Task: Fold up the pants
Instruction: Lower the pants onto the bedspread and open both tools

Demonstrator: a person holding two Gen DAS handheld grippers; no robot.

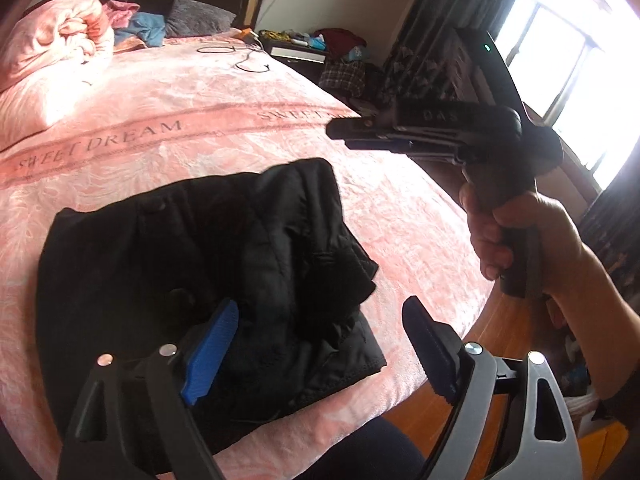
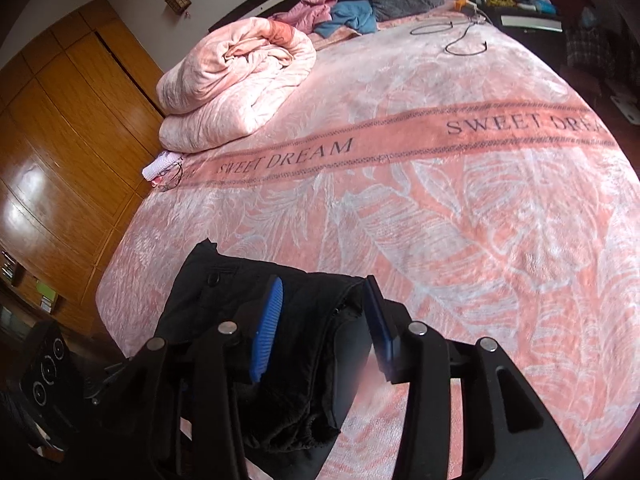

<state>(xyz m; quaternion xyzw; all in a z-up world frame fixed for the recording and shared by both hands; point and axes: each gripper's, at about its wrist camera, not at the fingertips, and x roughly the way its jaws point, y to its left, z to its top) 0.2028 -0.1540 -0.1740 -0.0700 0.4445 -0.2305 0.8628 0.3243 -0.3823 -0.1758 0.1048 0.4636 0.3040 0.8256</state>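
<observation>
item: pants (image 1: 192,264), black, already folded into a thick bundle, lying on the near edge of the bed (image 1: 224,128), on its pink "sweet dream" cover.
left claw (image 1: 320,356): jaws spread wide, gripping nothing, hovering above the bundle's near right corner.
right claw (image 2: 324,332): jaws apart, empty, poised over the bundle's right side; in the left view it was seen raised at the far right, held in the hand (image 1: 516,240).
also present: rolled quilt (image 2: 236,80) at far left, cable (image 2: 460,36) near the headboard, wardrobe (image 2: 68,120) beyond the bed's left side.
stage, judged: folding near complete; loose cloth bulged at the right edge.
handling advice: lower both claws flat, press or tuck the ragged right edge inward, square the corners, avoid pinching the cover beneath, and keep the bundle from sliding off the near edge.
</observation>
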